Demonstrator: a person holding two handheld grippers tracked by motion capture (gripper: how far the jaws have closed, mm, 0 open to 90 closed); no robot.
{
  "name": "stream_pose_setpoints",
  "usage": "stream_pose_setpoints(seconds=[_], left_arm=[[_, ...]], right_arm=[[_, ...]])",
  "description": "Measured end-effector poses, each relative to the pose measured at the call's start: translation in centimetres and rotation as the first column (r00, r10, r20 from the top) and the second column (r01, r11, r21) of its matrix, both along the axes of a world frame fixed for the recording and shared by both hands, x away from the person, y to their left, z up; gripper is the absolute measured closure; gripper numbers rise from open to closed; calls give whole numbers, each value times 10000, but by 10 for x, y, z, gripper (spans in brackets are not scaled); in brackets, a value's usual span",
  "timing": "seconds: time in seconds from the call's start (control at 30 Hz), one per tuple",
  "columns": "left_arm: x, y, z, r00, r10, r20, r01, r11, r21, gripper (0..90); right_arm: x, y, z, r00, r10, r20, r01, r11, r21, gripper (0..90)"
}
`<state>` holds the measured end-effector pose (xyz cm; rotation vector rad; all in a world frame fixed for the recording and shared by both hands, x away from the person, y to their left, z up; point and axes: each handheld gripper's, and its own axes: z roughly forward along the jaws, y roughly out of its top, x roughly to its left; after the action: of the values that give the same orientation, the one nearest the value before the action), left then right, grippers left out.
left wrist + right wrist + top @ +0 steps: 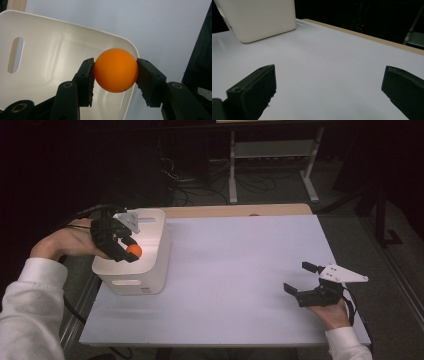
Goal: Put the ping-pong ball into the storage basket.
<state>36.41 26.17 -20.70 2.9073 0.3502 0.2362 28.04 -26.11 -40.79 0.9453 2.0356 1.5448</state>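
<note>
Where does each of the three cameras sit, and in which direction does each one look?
High view: above the person's side, looking forward and down on the white table top; both forearms and both hands show.
Left gripper view: rides on the left gripper, looking along its black jaws, shut on the small orange ball over the white plastic bin.
Right gripper view: rides on the right gripper, looking along its open jaws across the table.
Shared: all three show the bin and the table.
</note>
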Motion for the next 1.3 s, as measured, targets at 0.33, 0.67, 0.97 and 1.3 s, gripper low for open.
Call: stream_pose_setpoints(seconds=[0.33,0.67,0.97,1.3], left_arm=[[4,2,-13,10000,28,1,-28,9997,-234,502],[11,-4,-27,9999,1,-159,-1,10000,24,502],[17,1,-44,9992,237,-332,-236,9997,43,502],[22,3,-59,9982,230,-557,-229,9997,15,502]], right_arm=[[0,-1,0,10000,-19,-24,19,10000,82,0],[0,-1,0,10000,-38,30,38,10000,66,0],[0,-2,0,10000,-58,42,58,10000,25,0],[0,-2,0,9999,-113,79,113,9999,-11,0]])
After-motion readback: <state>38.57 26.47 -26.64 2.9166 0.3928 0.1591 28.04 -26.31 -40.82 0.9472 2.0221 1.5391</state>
